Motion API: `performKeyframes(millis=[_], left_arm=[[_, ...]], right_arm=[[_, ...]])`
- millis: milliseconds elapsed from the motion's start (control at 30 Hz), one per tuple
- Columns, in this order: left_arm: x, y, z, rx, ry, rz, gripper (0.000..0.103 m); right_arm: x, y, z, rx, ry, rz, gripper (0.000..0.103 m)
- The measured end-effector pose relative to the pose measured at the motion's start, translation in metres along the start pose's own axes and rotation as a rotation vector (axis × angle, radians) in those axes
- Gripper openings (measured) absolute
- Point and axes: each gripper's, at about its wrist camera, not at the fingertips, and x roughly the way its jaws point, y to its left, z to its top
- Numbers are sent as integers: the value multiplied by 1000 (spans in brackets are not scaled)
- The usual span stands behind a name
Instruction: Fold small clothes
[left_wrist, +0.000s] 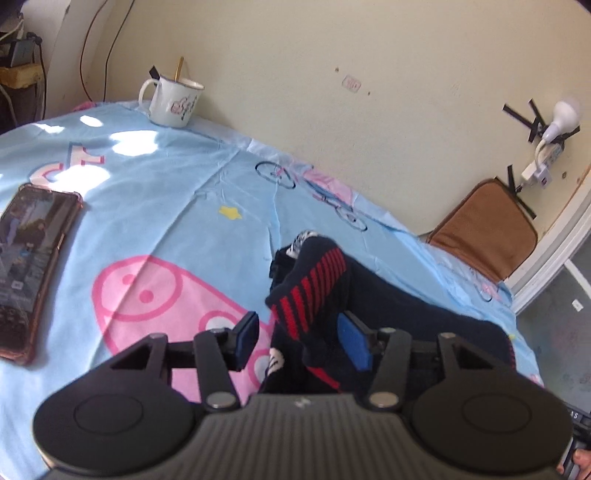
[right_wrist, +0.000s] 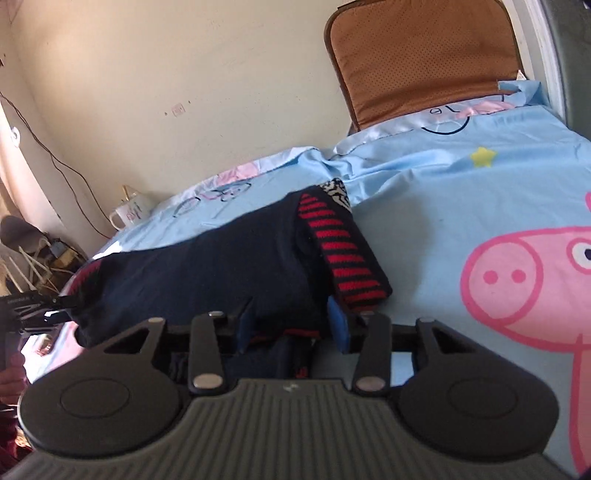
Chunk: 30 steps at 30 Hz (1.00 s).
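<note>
while the navy garment (right_wrist: 207, 273) with its red-striped cuff (right_wrist: 351, 254) is lying bunched on the blue sheet (right_wrist: 461, 192), both the left gripper (left_wrist: 301, 341) and right gripper (right_wrist: 293, 325) are straddling cloth half-spread, so pinching only 1 layer should be keeping the fold clean.

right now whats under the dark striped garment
The dark striped garment lies on the blue cartoon bedsheet, whose pink pig print shows beside it. Whatever sits directly beneath the fabric is covered and cannot be seen.

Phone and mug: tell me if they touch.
Apart. The left wrist view shows bare blue sheet between the phone and the mug.
</note>
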Motion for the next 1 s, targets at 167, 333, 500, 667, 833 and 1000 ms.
performKeyframes(millis=[167,333,500,667,833,1000], left_arm=[[-17,-28,22,62,-106,-93,57],[22,-61,33,149,-84,-134,57],[90,-57,32,143,42,-9,56],[114,-41,25,181,29,103,52],[93,-42,32,55,42,25,58],[65,-57,43,-55,59,-235,64]], right_arm=[[-23,-10,10,104,-104,74,47],[-11,12,18,88,-140,115,47],[20,36,17,69,-108,160,47],[58,37,2,75,30,98,41],[47,32,-4,69,16,125,39],[30,26,4,157,-113,135,45]])
